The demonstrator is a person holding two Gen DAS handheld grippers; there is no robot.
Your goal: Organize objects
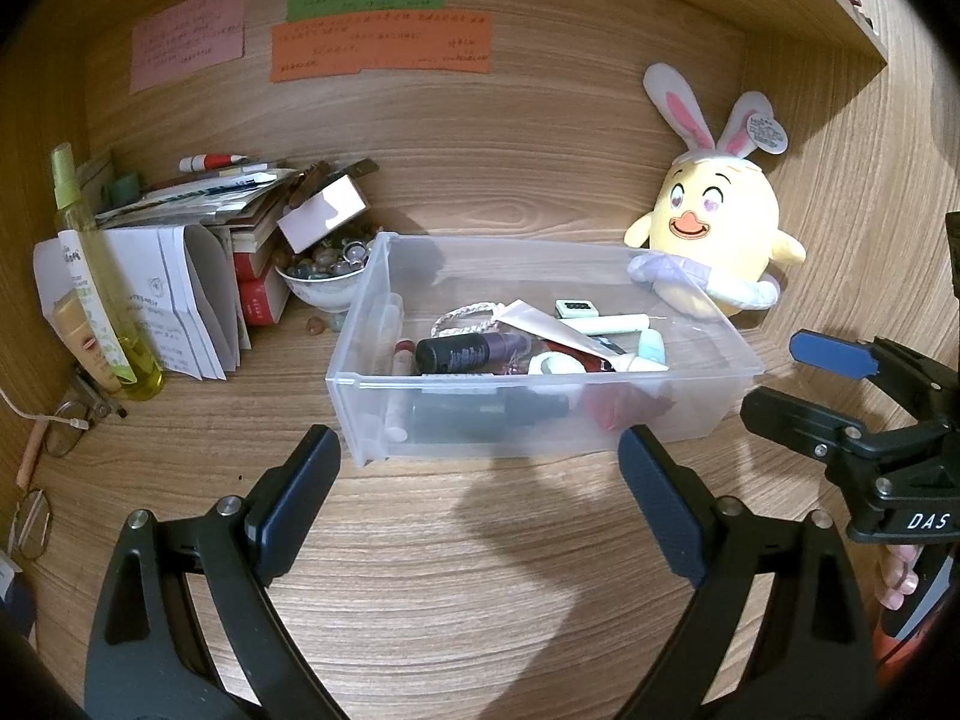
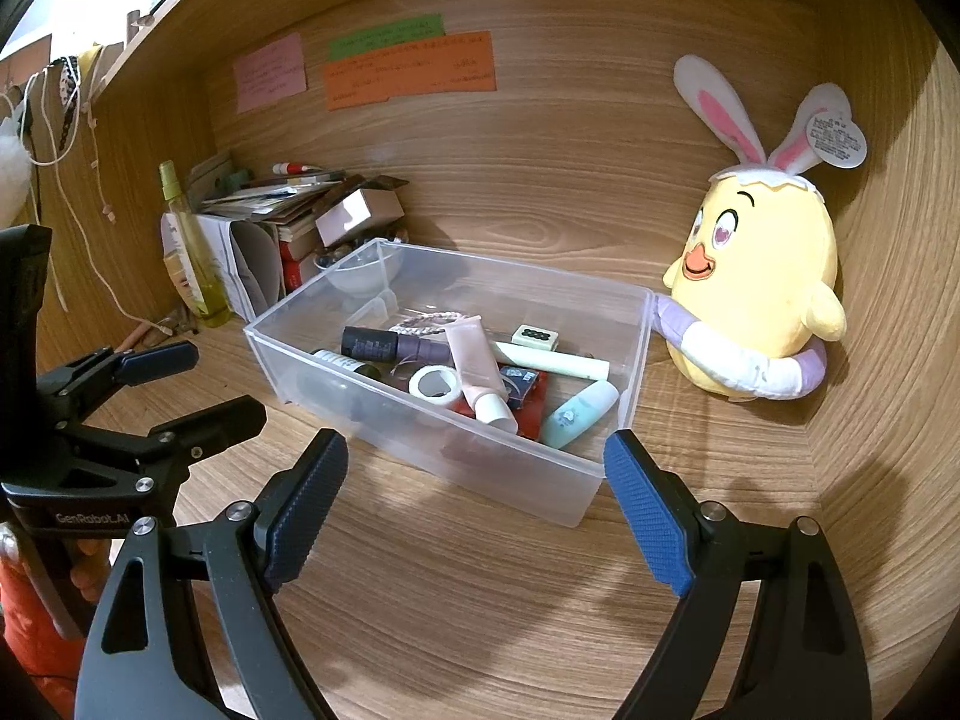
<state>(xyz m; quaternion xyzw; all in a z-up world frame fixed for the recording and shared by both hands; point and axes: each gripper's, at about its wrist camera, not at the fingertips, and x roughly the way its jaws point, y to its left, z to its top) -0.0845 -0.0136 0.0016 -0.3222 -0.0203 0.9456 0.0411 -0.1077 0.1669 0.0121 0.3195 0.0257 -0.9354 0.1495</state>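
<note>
Sitting on the wooden desk (image 1: 456, 570), a clear plastic bin (image 1: 540, 402) takes up the middle of both views, just beyond the two claws. The left claw (image 1: 480, 498) has its dark pads spread wide apart over bare wood, short of the bin's near wall, with nothing between them. The right claw (image 2: 474, 504) is likewise spread wide and empty, its blue pads on either side of the bin's near corner without touching it. In the left view the right claw appears at the far right edge, also apart, with fingers of a hand (image 1: 897, 579) below it.

Inside the bin lie a dark bottle (image 2: 384, 345), a pink tube (image 2: 477, 369) leaning across the pile, a roll of white tape (image 2: 433, 387), a long pale green stick (image 2: 552, 360), a small teal bottle (image 2: 579, 414) near the right wall, a white tile with dots (image 2: 537, 336) and a braided cord (image 2: 429, 319) toward the far side.

Right of the bin, touching its far right corner, sits a yellow chick plush (image 2: 762, 294) with rabbit ears. To the left, by the far wall, stand a stack of books and papers (image 1: 198, 252), a bowl of beads (image 1: 327, 279) and a tall green spray bottle (image 1: 102, 276). Coloured paper notes (image 1: 378, 42) hang on the far wall.
</note>
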